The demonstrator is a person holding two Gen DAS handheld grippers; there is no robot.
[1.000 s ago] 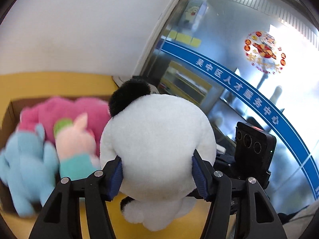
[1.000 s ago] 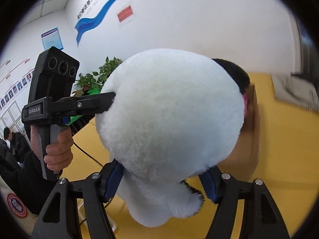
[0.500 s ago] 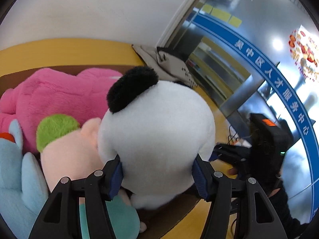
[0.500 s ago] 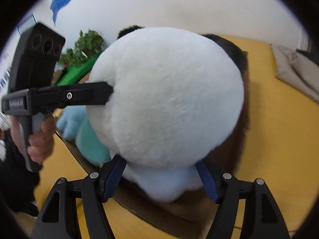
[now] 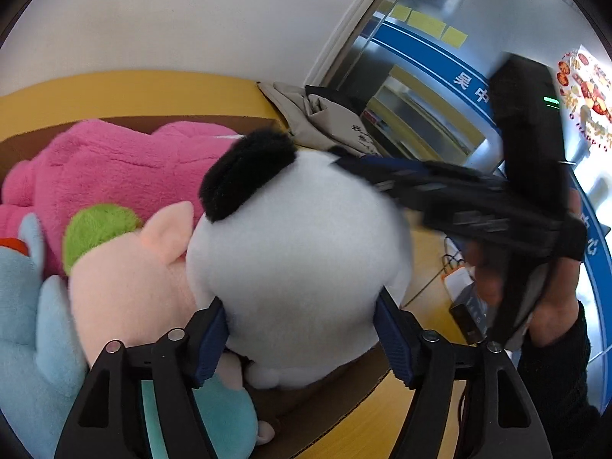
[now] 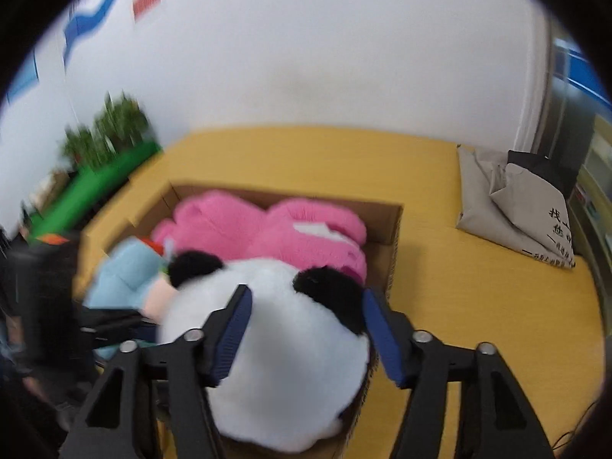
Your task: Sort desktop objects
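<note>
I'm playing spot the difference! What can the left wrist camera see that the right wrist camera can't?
Only the left wrist view shows the yellow sticky notes and the red-gold window sticker. Only the right wrist view shows the green plants and the red wall sign. Both show the panda, the pink plush and the blue plush in the cardboard box, plus the grey bag on the yellow table.
</note>
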